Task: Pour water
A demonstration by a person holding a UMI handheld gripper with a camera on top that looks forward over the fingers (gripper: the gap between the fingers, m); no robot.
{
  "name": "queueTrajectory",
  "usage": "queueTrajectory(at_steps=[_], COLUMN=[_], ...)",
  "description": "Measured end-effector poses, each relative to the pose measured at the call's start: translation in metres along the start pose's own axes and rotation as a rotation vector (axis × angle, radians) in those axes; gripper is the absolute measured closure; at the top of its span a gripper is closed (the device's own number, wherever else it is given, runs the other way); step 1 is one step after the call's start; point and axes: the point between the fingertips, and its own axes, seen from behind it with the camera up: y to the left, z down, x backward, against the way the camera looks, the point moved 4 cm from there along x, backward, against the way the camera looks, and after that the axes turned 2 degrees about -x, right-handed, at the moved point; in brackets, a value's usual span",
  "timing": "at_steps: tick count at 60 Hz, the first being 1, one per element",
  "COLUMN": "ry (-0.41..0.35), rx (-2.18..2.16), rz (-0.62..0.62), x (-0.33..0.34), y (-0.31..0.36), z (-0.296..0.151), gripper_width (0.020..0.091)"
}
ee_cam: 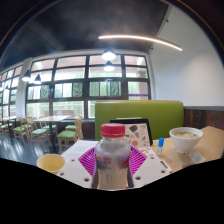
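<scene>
Windows (88, 85) back a table (205, 148) with a bowl (186, 138) and cup (50, 161), while the tool (113, 165) clamps an upright, still-capped bottle (113, 158) between its pads, so pouring seemingly hasn't begun.

bottle (113, 158): clear glossy plastic, red plastic cap | bowl (185, 137): glossy white ceramic | table (205, 150): smooth pale wood

Hand-held gripper (113, 165) with two pale, seemingly white fingers (73, 165), each faced inside with a ribbed magenta pad (90, 158), edges partly hidden.
</scene>
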Motion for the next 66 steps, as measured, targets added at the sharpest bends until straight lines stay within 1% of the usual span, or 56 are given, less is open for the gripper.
queueTrajectory(at_steps=[1, 2, 4, 5, 6, 7, 17, 20, 26, 28, 29, 30, 31, 32, 33, 35, 36, 41, 42, 44, 46, 50, 51, 52, 58, 59, 60, 66], ry=[0.004, 0.01, -0.018, -0.018, -0.024, -0.033, -0.073, -0.074, -0.046, -0.023, -0.011, -0.001, 0.005, 0.009, 0.003, -0.01, -0.015, -0.007, -0.003, 0.003, 0.005, 0.012, 0.014, 0.009, -0.004, -0.002, -0.004, 0.015], rx=[0.007, 0.012, 0.01, 0.014, 0.021, 0.027, 0.03, 0.031, 0.043, 0.054, 0.054, 0.047, 0.038, 0.027, 0.018, 0.002, -0.006, -0.015, -0.008, 0.008, 0.03, 0.071, 0.077, 0.082, 0.086, 0.084, 0.081, 0.072], rz=[0.001, 0.005, 0.006, 0.01, 0.01, 0.008, 0.02, 0.021, 0.035, 0.041, 0.043, 0.047, 0.053, 0.051, 0.054, 0.057, 0.054, 0.045, 0.043, 0.037, 0.036, 0.033, 0.032, 0.027, -0.016, -0.027, -0.036, -0.082], x=[-0.001, 0.001, 0.004, 0.005, 0.02, -0.001, 0.014, 0.01, 0.003, 0.002, 0.003, 0.003, 0.004, 0.023, 0.006, 0.01, 0.029, 0.045, 0.063, 0.077, 0.089, 0.115, 0.144, 0.149, 0.197, 0.21, 0.222, 0.254], y=[0.003, 0.005, 0.01, 0.012, 0.005, -0.003, 0.008, 0.011, 0.009, 0.006, 0.004, 0.001, -0.001, 0.005, -0.003, -0.007, -0.02, -0.018, -0.017, -0.014, -0.017, -0.016, -0.015, -0.013, -0.001, 0.003, 0.006, 0.016], z=[0.002, 0.005, 0.002, 0.003, 0.015, 0.009, 0.009, 0.008, 0.006, 0.004, 0.003, 0.002, -0.001, 0.0, -0.01, -0.02, -0.008, -0.019, -0.032, -0.039, -0.03, -0.04, -0.049, -0.043, -0.048, -0.058, -0.051, -0.044], gripper_width=[0.0707, 0.0692, 0.0702, 0.0702, 0.0702, 0.0704, 0.0703, 0.0674, 0.0555, 0.0467, 0.0403, 0.0296, 0.0264, 0.0256, 0.0264, 0.0276, 0.0275, 0.0282, 0.0281, 0.0282, 0.0282, 0.0279, 0.028, 0.0281, 0.0284, 0.0284, 0.0284, 0.0284])
